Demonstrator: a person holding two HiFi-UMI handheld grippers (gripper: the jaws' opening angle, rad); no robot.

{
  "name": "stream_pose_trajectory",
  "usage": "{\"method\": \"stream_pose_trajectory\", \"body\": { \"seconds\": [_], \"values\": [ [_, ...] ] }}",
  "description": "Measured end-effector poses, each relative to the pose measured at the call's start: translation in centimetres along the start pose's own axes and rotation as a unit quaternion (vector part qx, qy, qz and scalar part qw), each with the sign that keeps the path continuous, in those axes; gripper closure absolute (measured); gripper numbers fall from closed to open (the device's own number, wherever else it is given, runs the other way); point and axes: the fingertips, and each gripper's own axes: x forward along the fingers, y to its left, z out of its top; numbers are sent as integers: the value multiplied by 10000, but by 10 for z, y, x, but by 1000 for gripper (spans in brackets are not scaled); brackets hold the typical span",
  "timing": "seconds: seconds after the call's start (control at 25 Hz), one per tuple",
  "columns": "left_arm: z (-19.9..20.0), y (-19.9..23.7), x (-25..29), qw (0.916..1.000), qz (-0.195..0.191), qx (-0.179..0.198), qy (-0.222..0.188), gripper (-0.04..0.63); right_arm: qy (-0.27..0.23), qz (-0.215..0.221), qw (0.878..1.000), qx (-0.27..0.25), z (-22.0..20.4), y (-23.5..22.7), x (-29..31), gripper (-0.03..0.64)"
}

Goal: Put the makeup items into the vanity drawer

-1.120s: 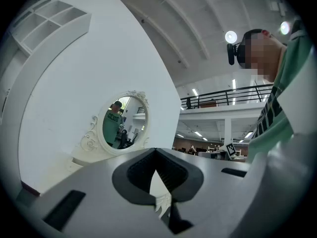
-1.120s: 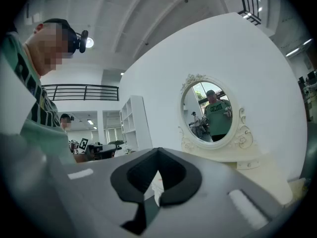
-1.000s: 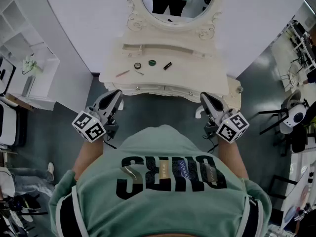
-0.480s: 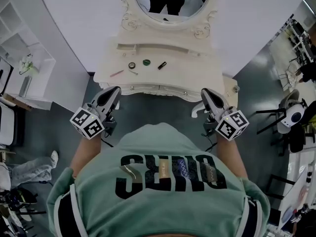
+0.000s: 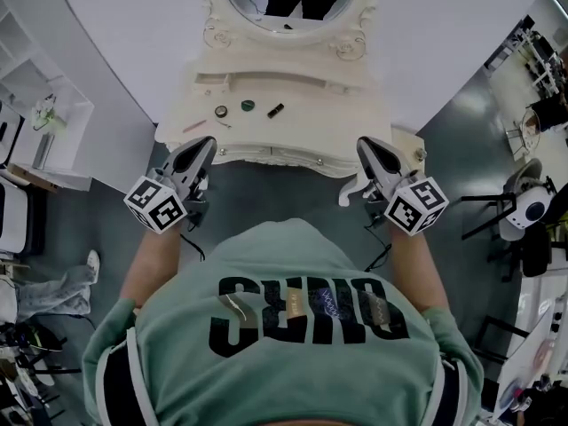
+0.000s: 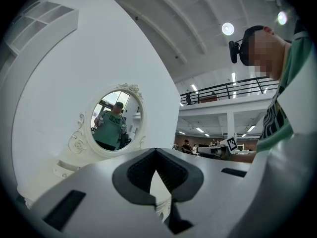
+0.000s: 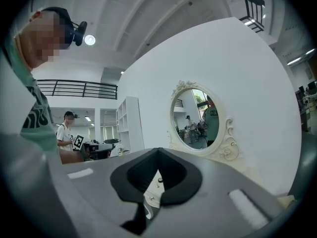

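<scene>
Head view: four makeup items sit on the vanity desk (image 5: 355, 122): pink pencil (image 5: 194, 125), round compact (image 5: 221, 111), green pot (image 5: 248, 105), dark lipstick tube (image 5: 276, 110). The drawer (image 5: 266, 154) below looks closed. Left tongs (image 5: 205, 145) and right tongs (image 5: 365, 147) hang off the front edge, clear of everything. Items are probably light and hard; the tube may roll, so I'd pinch mid-body.
Left gripper view: tongs (image 6: 156, 152) closed, empty; mirror (image 6: 113, 118) visible, no items.
Right gripper view: tongs (image 7: 158, 152) closed on nothing too.
</scene>
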Motion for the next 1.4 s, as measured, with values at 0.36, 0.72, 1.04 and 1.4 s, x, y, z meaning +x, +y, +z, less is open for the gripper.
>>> {"method": "stream_pose_trajectory", "body": {
  "seconds": [0.36, 0.72, 1.04, 1.4],
  "values": [
    [-11, 37, 26, 9997, 62, 56, 209, 597, 161, 171, 9996, 166, -23, -24, 50, 609],
    [24, 184, 97, 9968, -774, 54, 206, 597, -96, -355, 9993, 26, -8, -55, 188, 609],
    [51, 265, 161, 9887, -1390, 112, 545, 597, -91, -855, 9962, 95, 6, -95, 273, 609],
    [28, 260, 203, 9955, -843, -157, 395, 597, 282, -345, 9989, 116, 4, -160, 278, 609]
  ]
}}
